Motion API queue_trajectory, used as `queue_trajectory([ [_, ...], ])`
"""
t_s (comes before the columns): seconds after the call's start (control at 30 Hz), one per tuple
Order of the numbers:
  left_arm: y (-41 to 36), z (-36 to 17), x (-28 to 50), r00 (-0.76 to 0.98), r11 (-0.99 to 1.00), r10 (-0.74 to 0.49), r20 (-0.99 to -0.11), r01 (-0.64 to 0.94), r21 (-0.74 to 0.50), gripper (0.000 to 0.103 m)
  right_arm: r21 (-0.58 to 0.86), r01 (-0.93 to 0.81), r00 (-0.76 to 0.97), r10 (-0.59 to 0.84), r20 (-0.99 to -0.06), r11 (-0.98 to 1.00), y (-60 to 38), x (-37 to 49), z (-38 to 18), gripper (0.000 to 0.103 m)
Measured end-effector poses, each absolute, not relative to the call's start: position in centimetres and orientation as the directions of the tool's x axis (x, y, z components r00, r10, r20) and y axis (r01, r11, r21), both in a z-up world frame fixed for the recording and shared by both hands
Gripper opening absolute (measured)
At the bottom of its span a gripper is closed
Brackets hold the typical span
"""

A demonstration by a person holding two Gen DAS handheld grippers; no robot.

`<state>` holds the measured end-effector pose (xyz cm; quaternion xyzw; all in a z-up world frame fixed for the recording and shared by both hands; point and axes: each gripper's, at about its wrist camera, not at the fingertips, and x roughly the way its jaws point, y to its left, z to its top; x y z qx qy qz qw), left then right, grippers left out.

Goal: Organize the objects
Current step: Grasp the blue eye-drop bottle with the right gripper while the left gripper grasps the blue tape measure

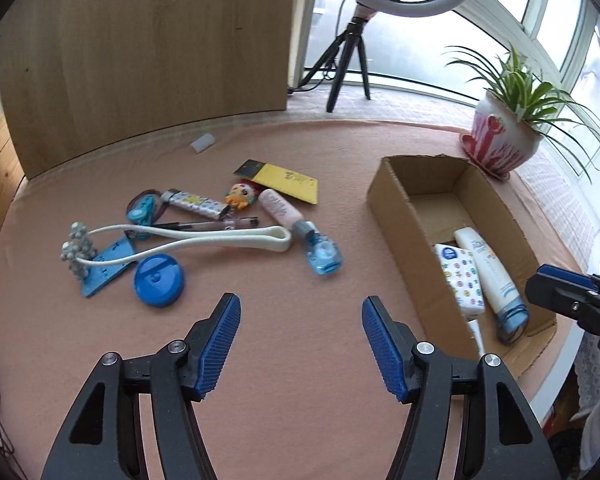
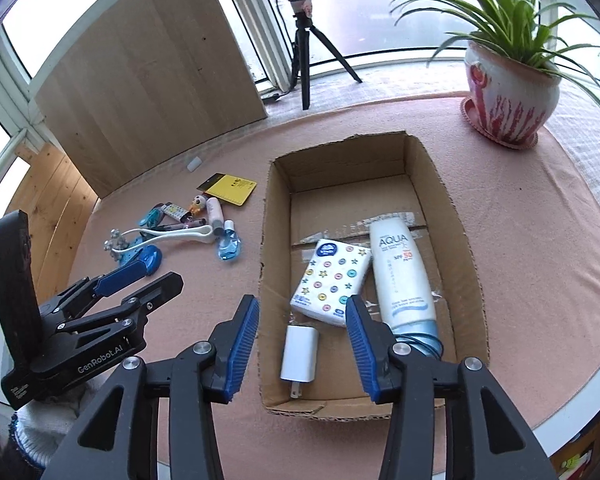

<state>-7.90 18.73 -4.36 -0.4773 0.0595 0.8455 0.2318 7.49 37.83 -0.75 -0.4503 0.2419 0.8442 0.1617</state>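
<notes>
Cardboard box (image 2: pixel 452 216), open-topped, brown and rectangular, lies on the pink-covered tabletop (image 2: pixel 520 264) at the right of the scene. Inside it, toward the near end, lie four things: a white tissue pack printed with coloured stars and dots (image 2: pixel 332 280), a white sunscreen tube marked AQUA with a blue cap (image 2: pixel 400 272) just beside the pack, a white plug-in charger block (image 2: pixel 300 354) nearer the front wall, and a loop of thin dark cord (image 2: pixel 428 346) at the tube's cap. The far half of the box floor is bare.

To the left of the box, well apart from it, a loose cluster lies on the cloth: a small clear blue bottle (image 1: pixel 323 254), a pale pink tube (image 1: pixel 280 208), a yellow card with a black top strip (image 1: pixel 284 180), a small cartoon figure toy (image 1: pixel 242 196), a patterned lighter (image 1: pixel 194 202), a pen (image 1: pixel 204 225), a white looped massager with grey bead clusters (image 1: pixel 172 240), a round blue lidded case (image 1: pixel 159 280) and a flat blue plastic piece (image 1: pixel 108 264).

My left hand-held gripper (image 1: pixel 300 316) hangs released over bare cloth near the cluster, nothing between its blue pads. My right hand-held gripper (image 2: pixel 302 320) is likewise released, above the near end of the box, its pads clear of the charger and the tissue pack.

Beyond stand a potted spider plant in a red-and-white pot (image 2: pixel 512 88), a ring light on a black tripod (image 2: pixel 304 60) and a wooden panel (image 1: pixel 148 52).
</notes>
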Motion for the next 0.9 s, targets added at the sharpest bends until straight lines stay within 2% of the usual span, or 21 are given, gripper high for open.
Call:
queue_trajectory([
  [0.33, 10.9, -8.3, -13.1, -0.421, -0.938, 0.23, -0.877, -0.337, -0.084, 0.068, 0.261, -0.35, -0.505, -0.053, -0.861, -0.9, 32.5, -2.0, -2.7, 0.042],
  [0.47, 10.0, -9.4, -14.5, -0.414, -0.944, 0.22, -0.883, -0.317, -0.087, 0.076, 0.25, -0.36, -0.444, -0.07, -0.893, -0.899, 31.9, -5.6, -5.2, 0.042],
  [0.9, 10.5, -12.1, -17.7, -0.39, -0.951, 0.228, -0.892, -0.286, -0.118, 0.076, 0.151, -0.441, -0.314, -0.005, -0.949, -0.885, 33.0, -10.9, -10.1, 0.042],
])
